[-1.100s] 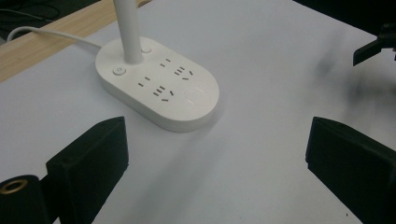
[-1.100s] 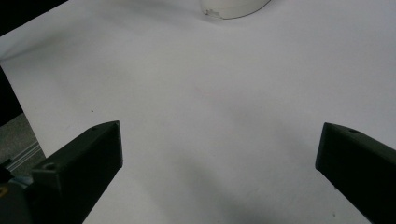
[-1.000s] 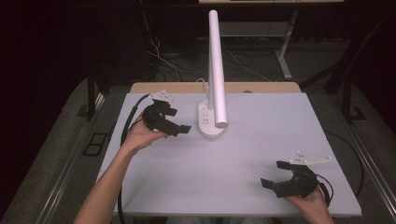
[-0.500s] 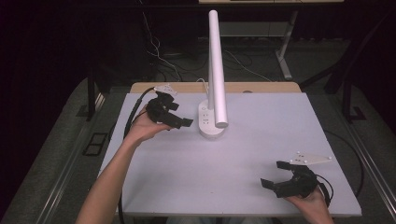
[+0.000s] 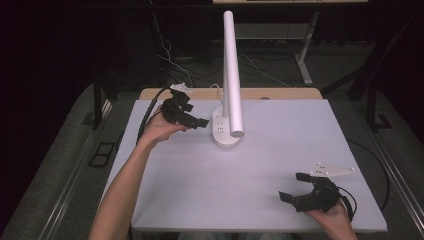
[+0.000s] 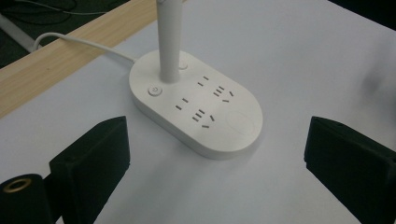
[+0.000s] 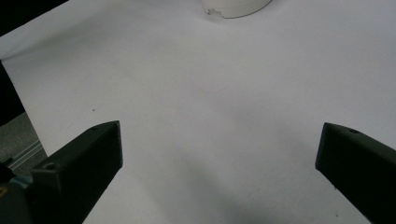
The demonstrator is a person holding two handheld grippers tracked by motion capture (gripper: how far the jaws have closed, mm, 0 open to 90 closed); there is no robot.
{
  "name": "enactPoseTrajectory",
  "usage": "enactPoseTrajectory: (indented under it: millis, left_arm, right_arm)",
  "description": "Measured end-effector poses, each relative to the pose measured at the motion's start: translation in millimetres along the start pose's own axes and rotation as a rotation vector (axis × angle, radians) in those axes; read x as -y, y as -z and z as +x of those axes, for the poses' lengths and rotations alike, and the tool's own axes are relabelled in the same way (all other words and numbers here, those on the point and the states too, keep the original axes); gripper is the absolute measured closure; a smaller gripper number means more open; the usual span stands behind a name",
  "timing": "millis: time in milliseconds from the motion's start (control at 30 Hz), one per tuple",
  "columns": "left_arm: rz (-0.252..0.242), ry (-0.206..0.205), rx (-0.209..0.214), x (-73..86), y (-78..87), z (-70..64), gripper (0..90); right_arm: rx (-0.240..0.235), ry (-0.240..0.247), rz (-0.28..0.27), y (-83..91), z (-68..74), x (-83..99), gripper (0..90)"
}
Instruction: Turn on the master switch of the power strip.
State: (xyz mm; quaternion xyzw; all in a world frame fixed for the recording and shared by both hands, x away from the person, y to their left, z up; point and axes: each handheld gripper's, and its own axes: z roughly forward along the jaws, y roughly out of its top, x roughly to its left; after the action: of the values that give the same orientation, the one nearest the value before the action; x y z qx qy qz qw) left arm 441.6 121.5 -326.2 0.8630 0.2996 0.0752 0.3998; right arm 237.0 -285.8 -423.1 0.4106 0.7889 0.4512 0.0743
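Note:
A white desk lamp stands at the back middle of the table, on an oval base (image 5: 226,134) with socket holes. Its long white tube head (image 5: 232,75) leans up over the base. My left gripper (image 5: 196,115) is held just left of the base, open, jaws pointing at it. In the left gripper view the base (image 6: 201,109) lies between and beyond the open jaws of that gripper (image 6: 218,144), with a round power button (image 6: 154,90) beside the stem (image 6: 170,37). My right gripper (image 5: 292,186) rests near the front right corner, open and empty (image 7: 219,144).
The white tabletop (image 5: 200,190) spreads wide between the two hands. A wooden strip (image 5: 280,93) runs along the far edge, and the lamp's white cable (image 6: 79,42) crosses it. Dark floor, cables and table legs lie behind.
My left gripper has moved a little back and to the right, closer to the lamp base. The right gripper has stayed put.

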Motion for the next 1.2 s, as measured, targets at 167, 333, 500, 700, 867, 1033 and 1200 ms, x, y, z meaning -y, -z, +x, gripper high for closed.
enactPoseTrajectory:
  millis: [167, 333, 500, 700, 867, 1033, 1200]
  left_arm:
    - [-0.008, 0.011, 0.000, -5.3, -7.3, 7.2, 7.1]
    - [-0.015, 0.025, -0.005, -12.1, -12.8, 11.7, 8.7]
    - [-0.016, 0.062, 0.005, -18.9, -19.1, 18.8, 14.2]
    - [-0.024, 0.098, 0.000, -20.7, -26.8, 26.1, 18.8]
    - [-0.051, 0.140, 0.003, -17.9, -35.9, 33.0, 24.8]
    - [-0.080, 0.175, 0.006, -15.4, -45.2, 39.2, 31.5]
    - [-0.133, 0.245, 0.004, -13.8, -54.3, 41.6, 37.4]
  right_arm:
    - [-0.007, 0.001, 0.009, -0.9, 1.6, 0.1, 0.1]
    - [-0.005, 0.006, 0.004, -0.8, 0.5, 0.0, 0.1]
    - [-0.008, 0.008, 0.003, -0.3, 0.3, 0.1, 0.1]
    - [-0.010, 0.005, 0.005, -0.1, 0.6, 0.3, 0.1]
    - [-0.011, 0.005, 0.008, 0.0, 0.7, 0.4, 0.1]
    - [-0.013, 0.002, 0.011, -0.2, 0.2, 0.5, 0.1]
    - [-0.015, 0.001, 0.012, 0.2, -0.1, 0.9, 0.2]
